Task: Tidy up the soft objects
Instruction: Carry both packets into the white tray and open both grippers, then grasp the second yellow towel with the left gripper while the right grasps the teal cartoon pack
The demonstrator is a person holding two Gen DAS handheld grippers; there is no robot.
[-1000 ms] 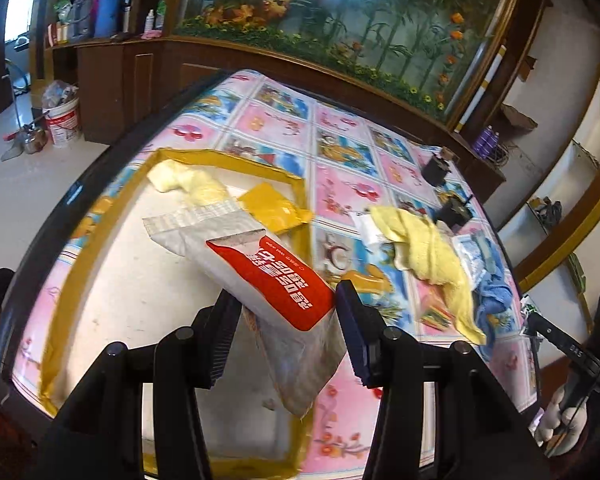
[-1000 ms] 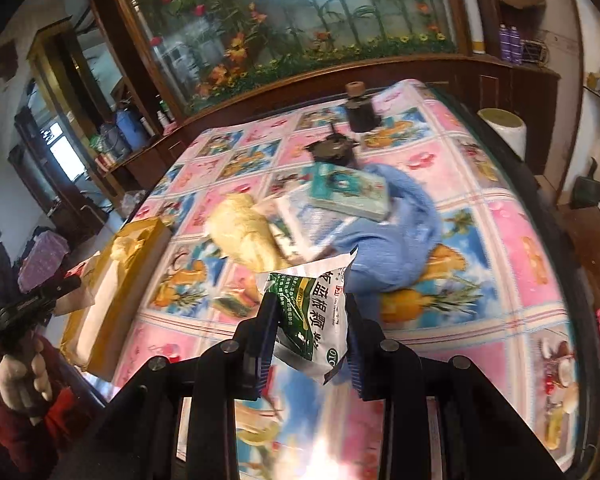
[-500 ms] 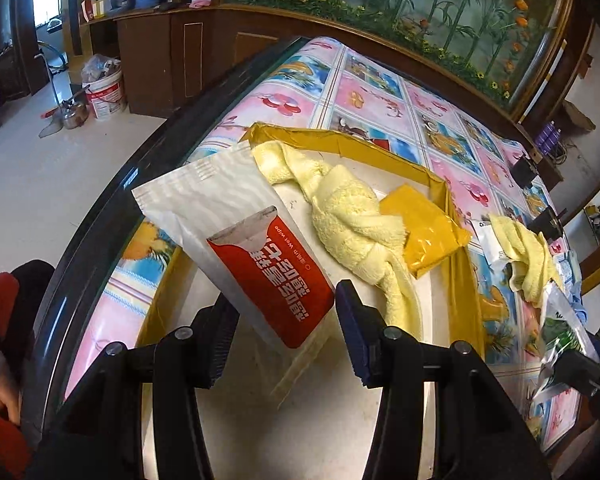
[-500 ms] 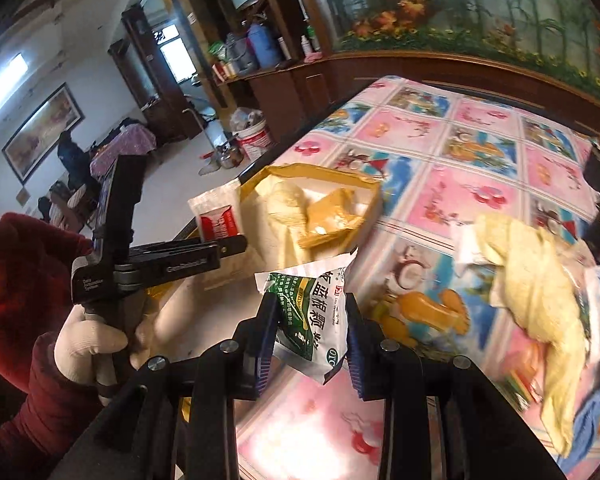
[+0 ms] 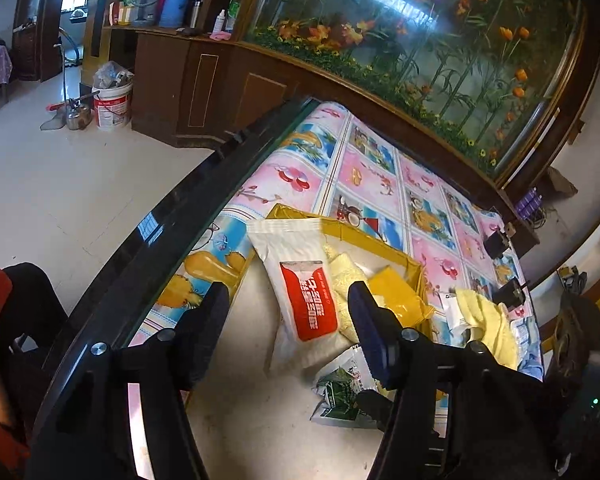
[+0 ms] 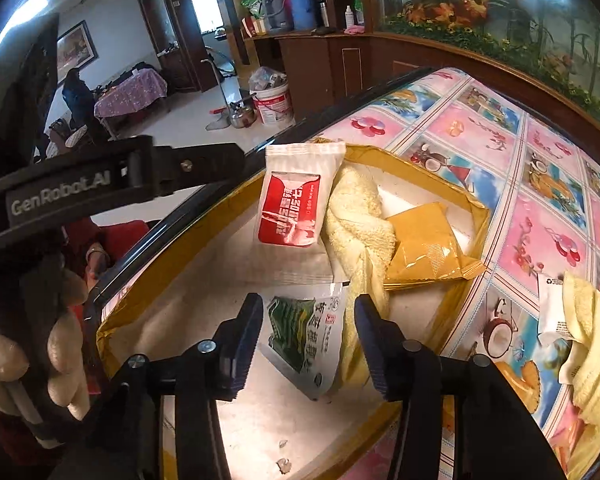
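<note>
A foam box with a yellow taped rim (image 5: 364, 236) (image 6: 476, 208) sits at the table's near left corner. Inside it lie a red-and-white pouch (image 5: 306, 300) (image 6: 292, 208), a pale yellow towel (image 6: 352, 216) and a yellow pouch (image 6: 424, 240). My left gripper (image 5: 288, 312) hangs open above the box, just short of the red pouch. The green-and-white pouch (image 6: 304, 332) (image 5: 340, 388) rests on the box floor. My right gripper (image 6: 308, 332) is open, one finger on each side of that pouch.
On the flowered tablecloth right of the box lie another yellow towel (image 6: 592, 340) (image 5: 484, 320), a white packet (image 6: 552, 304) and a blue cloth (image 5: 532, 356). Two small black objects (image 5: 496, 244) stand further back. The table's black edge (image 5: 140, 264) runs left of the box. A gloved hand (image 6: 20, 356) holds the left gripper.
Both grippers carried their pouches to the box and let go. The red pouch now lies against the towel, and the green pouch lies on the box floor.
</note>
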